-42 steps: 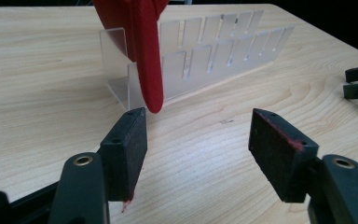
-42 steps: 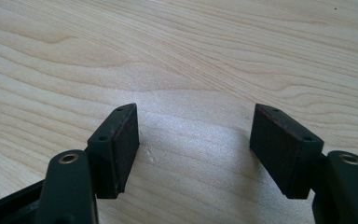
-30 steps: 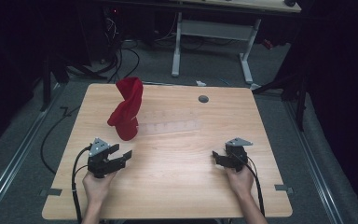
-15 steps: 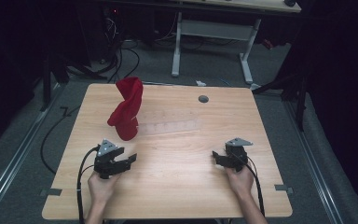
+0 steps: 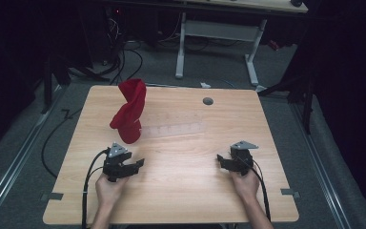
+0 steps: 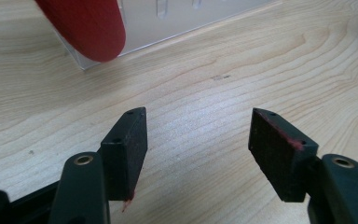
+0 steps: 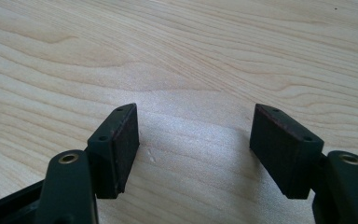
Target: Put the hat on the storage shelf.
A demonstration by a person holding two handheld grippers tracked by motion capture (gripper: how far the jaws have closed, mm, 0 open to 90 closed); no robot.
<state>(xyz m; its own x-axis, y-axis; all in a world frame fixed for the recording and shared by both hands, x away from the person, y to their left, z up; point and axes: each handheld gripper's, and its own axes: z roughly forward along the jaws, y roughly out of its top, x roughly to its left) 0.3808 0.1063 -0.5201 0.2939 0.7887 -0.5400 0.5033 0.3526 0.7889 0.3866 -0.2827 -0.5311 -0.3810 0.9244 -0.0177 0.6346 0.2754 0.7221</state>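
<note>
A red cloth (image 5: 129,112) stands bunched up on the left end of a clear plastic rack (image 5: 174,129) lying flat mid-table. In the left gripper view the cloth's rounded end (image 6: 86,25) overhangs the rack's corner (image 6: 177,21). My left gripper (image 5: 136,164) rests on the wood just in front of the cloth, jaws open, nothing between them (image 6: 198,135). My right gripper (image 5: 221,161) sits at the right front of the table, open over bare wood (image 7: 193,140).
The wooden table (image 5: 181,191) has a round grommet hole (image 5: 208,101) near its far edge. Cables trail from both grippers toward the front. A white desk frame (image 5: 214,43) stands on the floor beyond the table.
My left gripper has shifted slightly right and forward, turning toward the rack. The right gripper has stayed put.
</note>
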